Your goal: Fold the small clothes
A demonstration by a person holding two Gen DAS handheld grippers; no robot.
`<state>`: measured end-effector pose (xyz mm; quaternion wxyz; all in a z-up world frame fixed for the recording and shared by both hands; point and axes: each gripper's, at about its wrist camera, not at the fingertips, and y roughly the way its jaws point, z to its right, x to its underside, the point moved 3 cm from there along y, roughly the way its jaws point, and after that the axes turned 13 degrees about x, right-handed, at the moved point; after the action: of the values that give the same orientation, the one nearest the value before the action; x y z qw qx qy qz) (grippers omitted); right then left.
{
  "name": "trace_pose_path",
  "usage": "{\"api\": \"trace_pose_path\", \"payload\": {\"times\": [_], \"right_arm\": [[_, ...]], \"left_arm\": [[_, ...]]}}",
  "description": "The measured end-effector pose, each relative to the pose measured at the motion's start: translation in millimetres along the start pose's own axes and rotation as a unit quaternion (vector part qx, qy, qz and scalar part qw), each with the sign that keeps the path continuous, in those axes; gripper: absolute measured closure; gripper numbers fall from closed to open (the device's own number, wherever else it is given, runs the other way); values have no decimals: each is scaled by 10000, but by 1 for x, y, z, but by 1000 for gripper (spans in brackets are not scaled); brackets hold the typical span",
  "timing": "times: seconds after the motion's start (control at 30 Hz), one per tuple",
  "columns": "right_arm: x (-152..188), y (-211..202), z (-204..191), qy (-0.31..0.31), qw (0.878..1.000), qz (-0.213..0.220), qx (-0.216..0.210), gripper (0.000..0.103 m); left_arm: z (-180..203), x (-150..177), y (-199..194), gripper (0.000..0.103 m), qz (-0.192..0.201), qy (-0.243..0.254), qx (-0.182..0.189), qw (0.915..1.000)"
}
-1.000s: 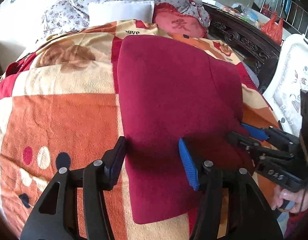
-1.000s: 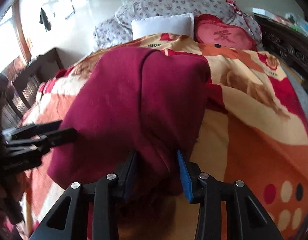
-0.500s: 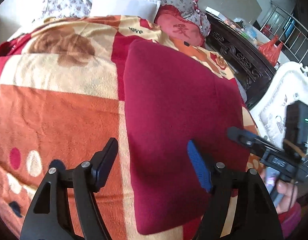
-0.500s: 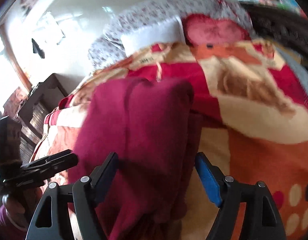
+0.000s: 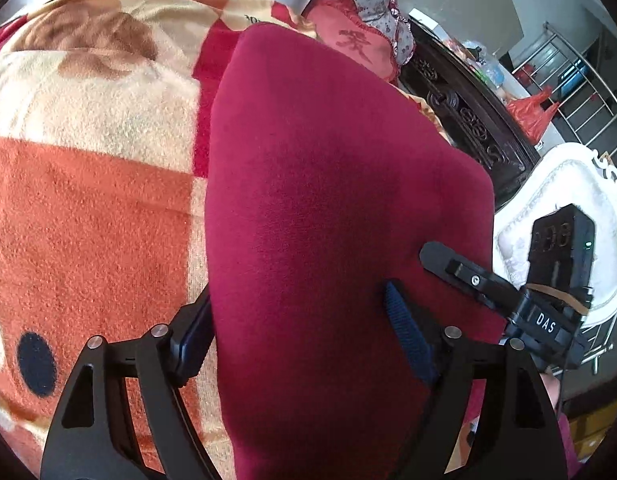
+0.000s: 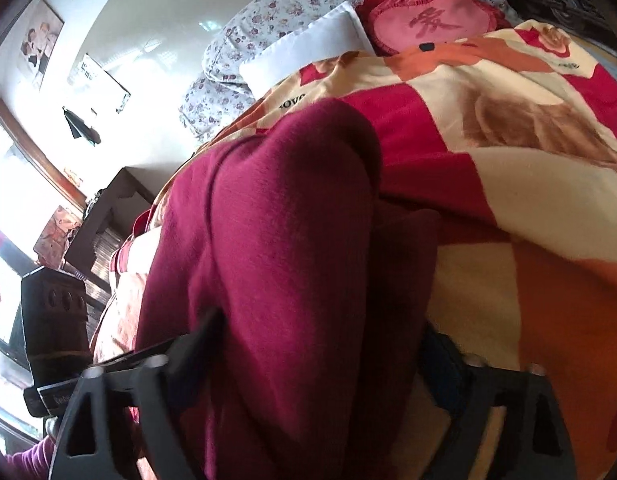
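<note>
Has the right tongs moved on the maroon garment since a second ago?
Yes. The right tongs have opened and now straddle the maroon garment, pushed further over it toward the white pillow.

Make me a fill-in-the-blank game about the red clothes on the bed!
1. The red garment lies on an orange and cream ____.
2. The heart-shaped cushion near the top of the bed is coloured ____.
3. The white pillow leans on bedding printed with small ____.
4. Over the garment's near edge, the jaws of the left gripper stand ____.

Missing words: blanket; red; flowers; open
</note>
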<state>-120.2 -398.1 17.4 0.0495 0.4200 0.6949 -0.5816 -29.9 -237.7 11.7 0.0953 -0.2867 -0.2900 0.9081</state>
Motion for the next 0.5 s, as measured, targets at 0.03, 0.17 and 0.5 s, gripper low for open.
{"api": "trace_pose_path", "payload": {"times": [0.03,0.17,0.5], "right_arm": [[0,-4,-3,-37,10000,29,-18,43],[1,-25,-22,-275,9996,64,6,58],[50,-65,-101,-801,9950,-314,-513,60]], "left_arm": [[3,1,-3,34,10,37,-13,10000],[16,2,-23,58,55,176,-53,9998],[20,59,-131,59,41,374,-481,9981]]}}
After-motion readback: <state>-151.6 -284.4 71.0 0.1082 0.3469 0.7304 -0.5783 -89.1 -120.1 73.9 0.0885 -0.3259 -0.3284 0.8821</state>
